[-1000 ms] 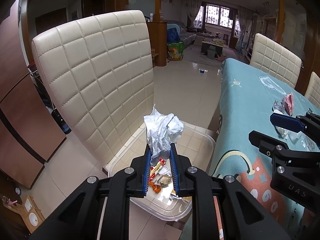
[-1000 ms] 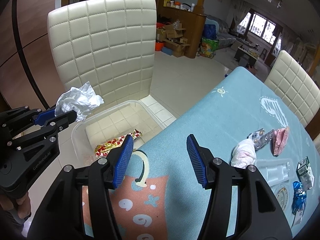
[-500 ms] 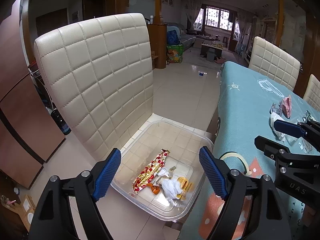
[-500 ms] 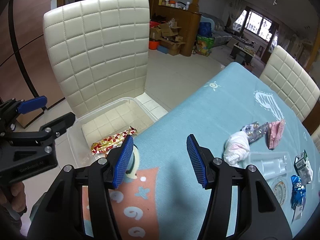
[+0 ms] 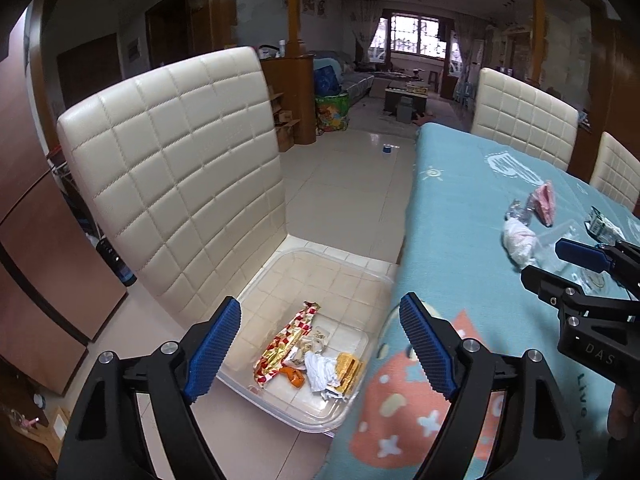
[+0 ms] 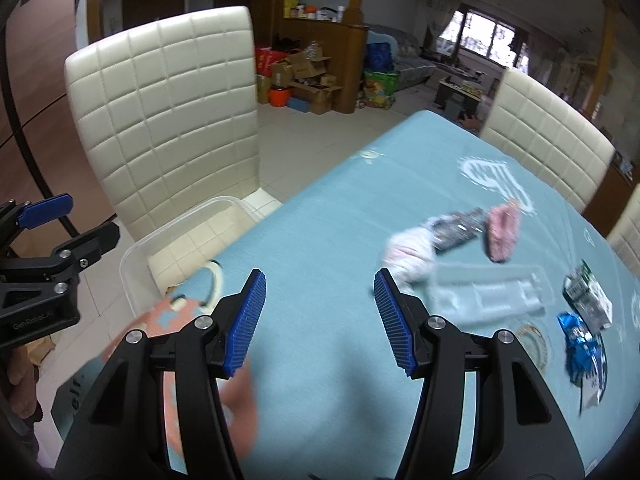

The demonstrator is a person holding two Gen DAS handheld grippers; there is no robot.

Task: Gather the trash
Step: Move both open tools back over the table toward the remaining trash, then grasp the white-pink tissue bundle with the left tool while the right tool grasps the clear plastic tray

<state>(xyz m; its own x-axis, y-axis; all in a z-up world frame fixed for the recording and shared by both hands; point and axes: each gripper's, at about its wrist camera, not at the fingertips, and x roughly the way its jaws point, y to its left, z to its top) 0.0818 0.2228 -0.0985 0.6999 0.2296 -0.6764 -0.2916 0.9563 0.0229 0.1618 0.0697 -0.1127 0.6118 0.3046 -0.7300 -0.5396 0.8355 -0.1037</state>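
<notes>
Gaping wide, both ribbed blue-padded hand-held grippers, left and right, flank a clear plastic bin holding crumpled wrappers.

Soft daylight comes from the far window; the right view is motion-blurred, and both bend and darken at the edges.

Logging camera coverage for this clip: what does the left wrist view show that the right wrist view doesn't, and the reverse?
Only the left wrist view shows the bin's contents: a red-gold wrapper, a white tissue and other scraps. Only the right wrist view shows the blue wrapper. Both show the open left tool, the open right tool, the pink tissue wad and the teal tablecloth.
</notes>
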